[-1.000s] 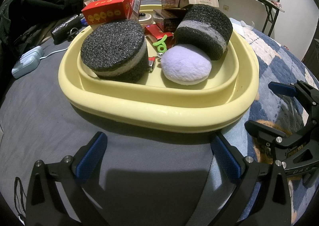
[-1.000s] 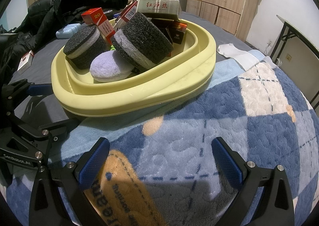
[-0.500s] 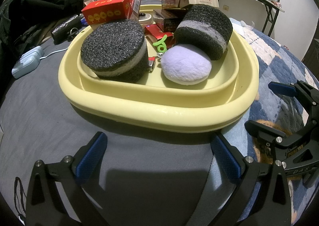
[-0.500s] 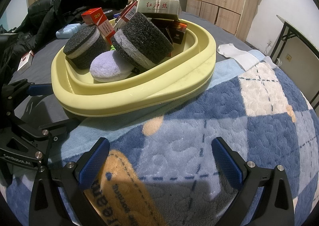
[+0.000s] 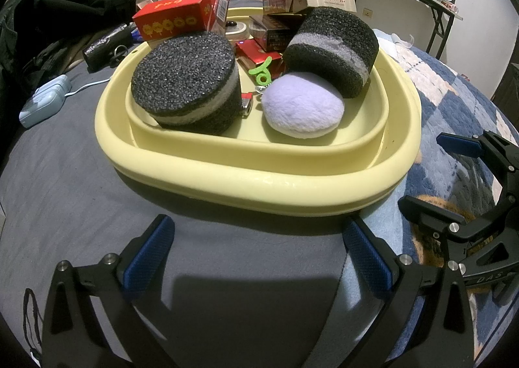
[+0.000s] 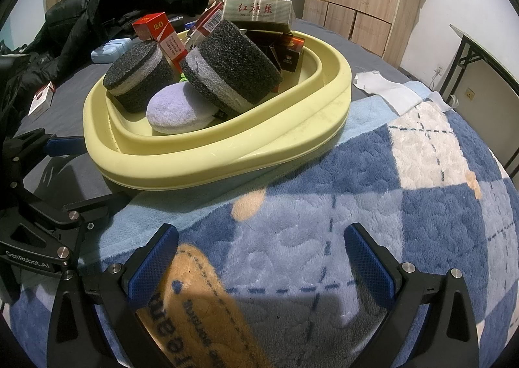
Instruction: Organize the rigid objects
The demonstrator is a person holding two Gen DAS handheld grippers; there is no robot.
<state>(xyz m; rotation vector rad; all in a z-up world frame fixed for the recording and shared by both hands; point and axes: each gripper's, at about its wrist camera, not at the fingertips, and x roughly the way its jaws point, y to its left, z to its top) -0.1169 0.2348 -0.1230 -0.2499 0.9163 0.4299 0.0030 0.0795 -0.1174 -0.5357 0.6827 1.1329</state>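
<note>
A yellow basin (image 5: 259, 186) is being seen resting on a grey sheet (image 5: 65, 180), its right edge lying over a blue checked blanket (image 5: 454, 82). Inside, a black foam disc (image 5: 186, 82) is lying flat at the left, a second foam disc (image 5: 334, 47) is being propped tilted against a lilac plush pad (image 5: 303, 105), and a red box (image 5: 172, 19) is being leaned behind. The left gripper (image 5: 256, 254) is being held wide apart before the basin, nothing between its fingers; the right gripper (image 5: 444, 173) is showing parted at the right edge
</note>
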